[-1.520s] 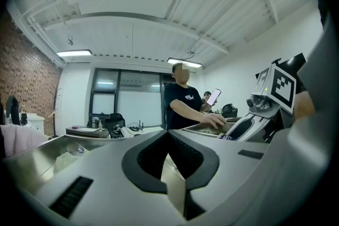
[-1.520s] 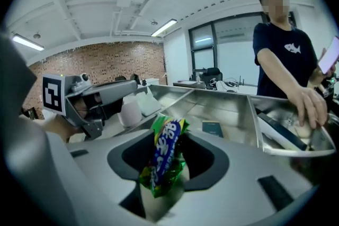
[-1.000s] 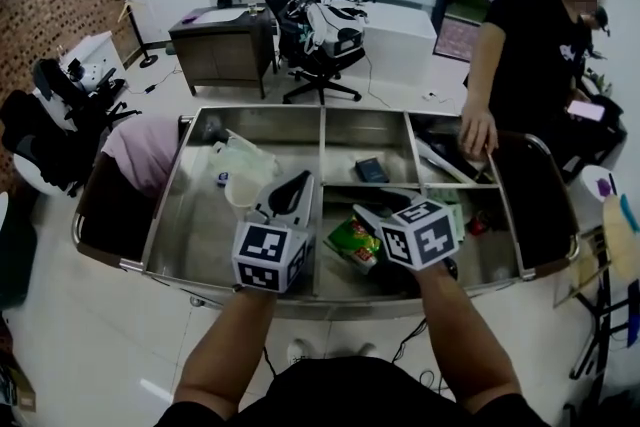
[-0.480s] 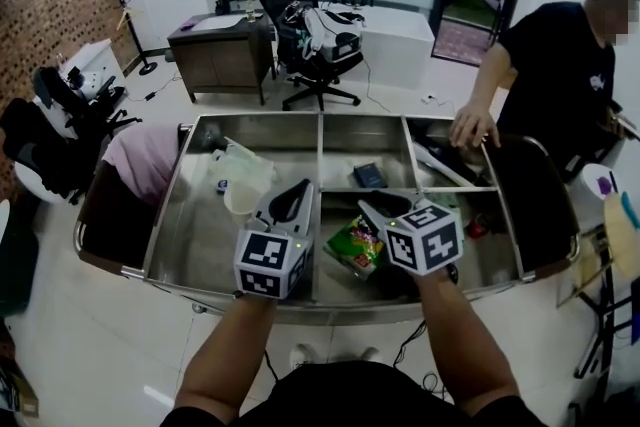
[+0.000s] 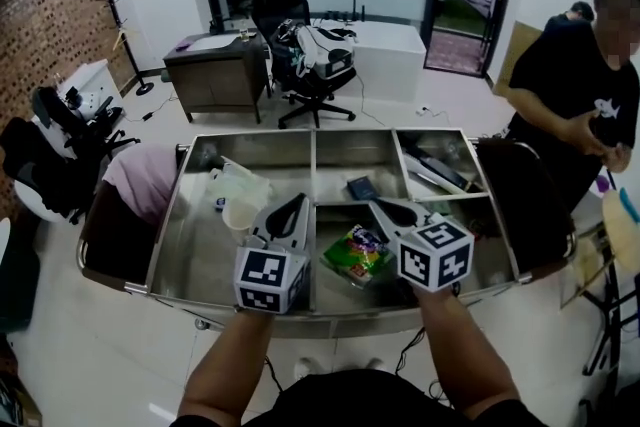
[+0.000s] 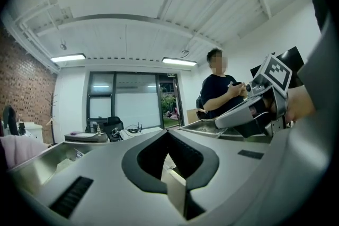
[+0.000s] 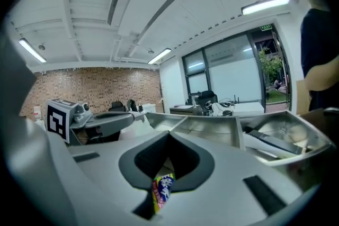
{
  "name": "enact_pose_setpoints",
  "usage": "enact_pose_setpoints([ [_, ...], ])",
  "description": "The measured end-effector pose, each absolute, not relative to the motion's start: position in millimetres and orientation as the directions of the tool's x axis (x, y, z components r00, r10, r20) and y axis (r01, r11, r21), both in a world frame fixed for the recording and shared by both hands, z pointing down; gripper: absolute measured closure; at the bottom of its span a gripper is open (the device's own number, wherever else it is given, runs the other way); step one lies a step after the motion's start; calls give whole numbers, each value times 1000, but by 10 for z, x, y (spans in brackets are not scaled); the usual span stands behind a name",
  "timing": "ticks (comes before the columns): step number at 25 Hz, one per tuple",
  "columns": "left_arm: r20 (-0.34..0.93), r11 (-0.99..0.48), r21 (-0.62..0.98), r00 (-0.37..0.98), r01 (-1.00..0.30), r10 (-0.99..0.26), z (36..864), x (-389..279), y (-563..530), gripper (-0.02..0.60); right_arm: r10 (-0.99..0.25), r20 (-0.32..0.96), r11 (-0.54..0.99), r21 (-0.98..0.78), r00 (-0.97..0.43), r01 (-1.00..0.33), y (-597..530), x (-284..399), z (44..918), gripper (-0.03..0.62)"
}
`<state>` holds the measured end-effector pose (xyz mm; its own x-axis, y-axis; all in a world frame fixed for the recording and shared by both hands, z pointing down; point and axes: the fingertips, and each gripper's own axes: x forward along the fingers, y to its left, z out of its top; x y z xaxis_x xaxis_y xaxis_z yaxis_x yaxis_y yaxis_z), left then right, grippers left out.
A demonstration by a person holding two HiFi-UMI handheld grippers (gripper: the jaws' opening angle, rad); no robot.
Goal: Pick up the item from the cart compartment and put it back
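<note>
One large office room holds everything: a brick wall (image 5: pixel 50 5) on the left, a dark desk (image 5: pixel 215 60) and an office chair (image 5: pixel 312 65) at the back. Nearest the camera stands a steel cart (image 5: pixel 170 220). A pink cloth (image 5: pixel 140 180) is draped over its left end.

A second ago the bystander (image 5: pixel 570 85) had a hand on the cart's far right rim. That person now stands clear of it, hands drawn in at the chest. The right gripper (image 7: pixel 169 133) was spread wide then. Its jaws are closing right up now, tips together. A strip of the snack packet (image 5: pixel 355 253) shows in the slot beneath the tips, though I cannot tell whether it is pinched. The packet lies in the same near middle compartment as before, just left of that gripper.

Counted: one cart with four compartments that can be made out, one bystander, and two grippers. The left gripper (image 6: pixel 168 132) is clenched on nothing. There is one white plastic heap (image 5: pixel 240 193) in the big left compartment, one packet, and one dark flat item (image 5: pixel 362 187) in the far middle compartment.
</note>
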<state>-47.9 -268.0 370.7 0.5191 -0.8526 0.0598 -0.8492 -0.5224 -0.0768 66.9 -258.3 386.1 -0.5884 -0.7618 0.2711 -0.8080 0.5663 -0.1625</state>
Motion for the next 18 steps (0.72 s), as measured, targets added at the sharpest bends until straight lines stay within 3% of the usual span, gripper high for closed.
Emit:
enact_pose_setpoints([
  [10, -33, -563, -34, 564, -826, -825, 3039, -434, -2082, 581, -793, 68, 589, -169, -605, -791, -2076, 855, 3123, 585],
  [18, -30, -557, -50, 559, -829, -829, 3156, -429, -1724, 581, -798, 46, 585, -184, -601, -790, -1733, 1039, 3167, 586],
])
